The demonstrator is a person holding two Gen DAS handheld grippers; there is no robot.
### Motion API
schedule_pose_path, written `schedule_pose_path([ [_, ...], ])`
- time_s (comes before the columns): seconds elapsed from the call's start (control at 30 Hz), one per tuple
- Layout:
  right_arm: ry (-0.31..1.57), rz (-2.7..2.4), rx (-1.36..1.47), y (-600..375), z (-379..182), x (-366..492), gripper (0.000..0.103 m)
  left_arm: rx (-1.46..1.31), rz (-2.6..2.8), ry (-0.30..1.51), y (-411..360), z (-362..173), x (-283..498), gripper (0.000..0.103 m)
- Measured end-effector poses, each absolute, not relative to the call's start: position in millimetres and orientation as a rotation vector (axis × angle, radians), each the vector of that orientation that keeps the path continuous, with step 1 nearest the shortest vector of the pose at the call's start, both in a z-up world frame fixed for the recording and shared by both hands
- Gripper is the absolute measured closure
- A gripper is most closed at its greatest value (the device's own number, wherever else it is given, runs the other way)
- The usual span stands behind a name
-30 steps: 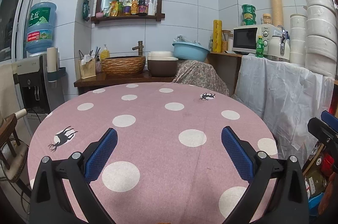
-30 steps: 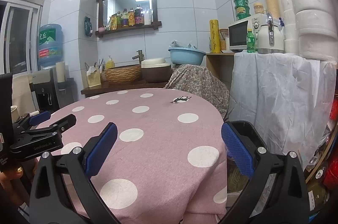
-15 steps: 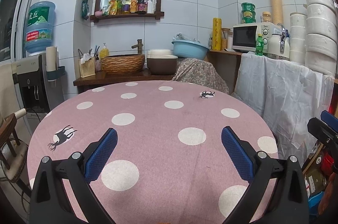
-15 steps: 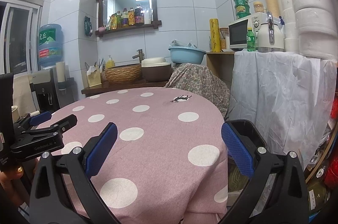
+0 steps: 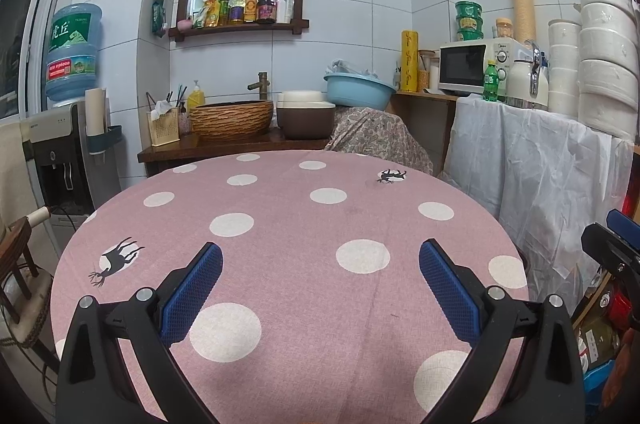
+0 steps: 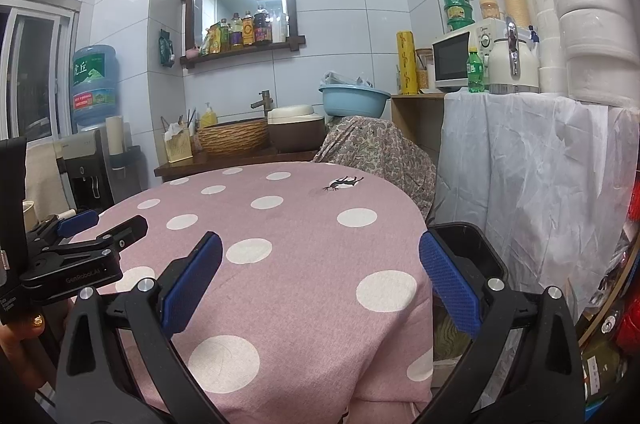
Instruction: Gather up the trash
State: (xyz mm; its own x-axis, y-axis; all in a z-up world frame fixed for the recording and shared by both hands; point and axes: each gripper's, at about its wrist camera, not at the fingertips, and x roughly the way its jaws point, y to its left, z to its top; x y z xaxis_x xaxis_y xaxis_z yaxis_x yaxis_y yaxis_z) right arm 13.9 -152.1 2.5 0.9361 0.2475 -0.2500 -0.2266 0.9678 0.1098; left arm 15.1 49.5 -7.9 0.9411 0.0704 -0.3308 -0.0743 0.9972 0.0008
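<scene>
Both grippers you hold have their fingers spread wide and grip nothing. Your left gripper [image 5: 320,280] hovers over the near edge of the round table [image 5: 280,224]. Your right gripper [image 6: 320,280] sits at the table's right edge, above a black bin [image 6: 468,248]. No trash is identifiable.

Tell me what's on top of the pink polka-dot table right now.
Nothing I can make out: the pink tablecloth shows only printed dots and deer, no trash. Both tools hover open, left and right. The nearest strip under them is hidden. A black bin stands beside the table.
</scene>
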Motion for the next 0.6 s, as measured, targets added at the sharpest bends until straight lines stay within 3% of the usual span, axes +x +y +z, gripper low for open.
schedule_pose_path([
  [0.6,0.273,0.232,0.100,-155.7,-3.3,15.2,0.006,-0.016,0.035,0.355,48.6,-5.6,19.6,0.005],
])
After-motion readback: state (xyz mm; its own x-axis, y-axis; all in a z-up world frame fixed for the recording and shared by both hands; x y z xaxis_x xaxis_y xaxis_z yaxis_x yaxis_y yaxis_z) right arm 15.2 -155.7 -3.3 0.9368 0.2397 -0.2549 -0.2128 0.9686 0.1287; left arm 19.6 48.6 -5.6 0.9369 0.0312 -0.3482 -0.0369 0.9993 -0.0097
